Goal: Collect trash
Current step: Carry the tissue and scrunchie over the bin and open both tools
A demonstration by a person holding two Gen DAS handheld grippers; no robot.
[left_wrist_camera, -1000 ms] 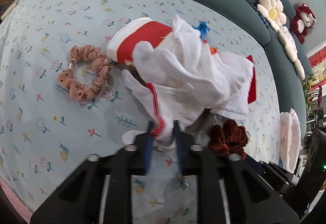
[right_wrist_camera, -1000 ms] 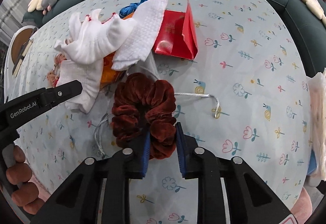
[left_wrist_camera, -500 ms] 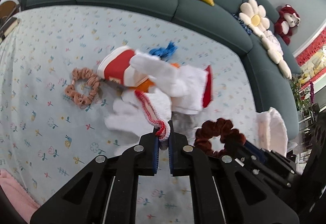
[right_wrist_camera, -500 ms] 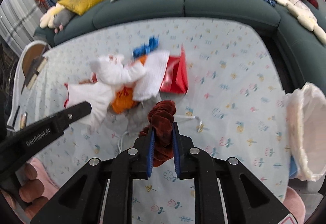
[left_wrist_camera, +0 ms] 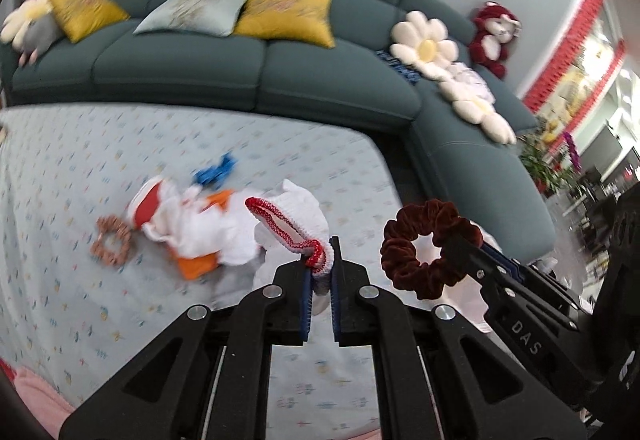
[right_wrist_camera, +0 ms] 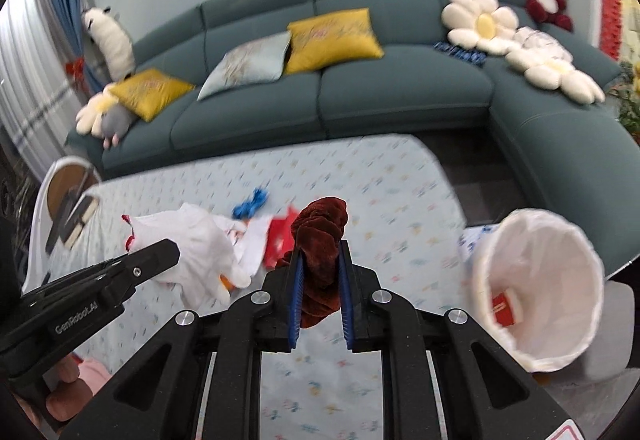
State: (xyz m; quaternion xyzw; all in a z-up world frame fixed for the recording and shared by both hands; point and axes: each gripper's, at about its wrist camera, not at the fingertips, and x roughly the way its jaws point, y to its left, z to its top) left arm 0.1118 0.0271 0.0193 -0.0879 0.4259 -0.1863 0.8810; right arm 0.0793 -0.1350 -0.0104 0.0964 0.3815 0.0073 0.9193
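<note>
The right hand-held gripper (right_wrist_camera: pixel 320 276) clamps a maroon scrunchie (right_wrist_camera: pixel 322 240) beside a white-lined bin (right_wrist_camera: pixel 536 288).

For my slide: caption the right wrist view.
Right gripper holds a maroon scrunchie beside the lined bin.

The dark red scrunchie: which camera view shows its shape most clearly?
The left wrist view: there the dark red scrunchie appears as a full ring, held in the right gripper. In the right wrist view it is edge-on, bunched between the blue pads.
</note>
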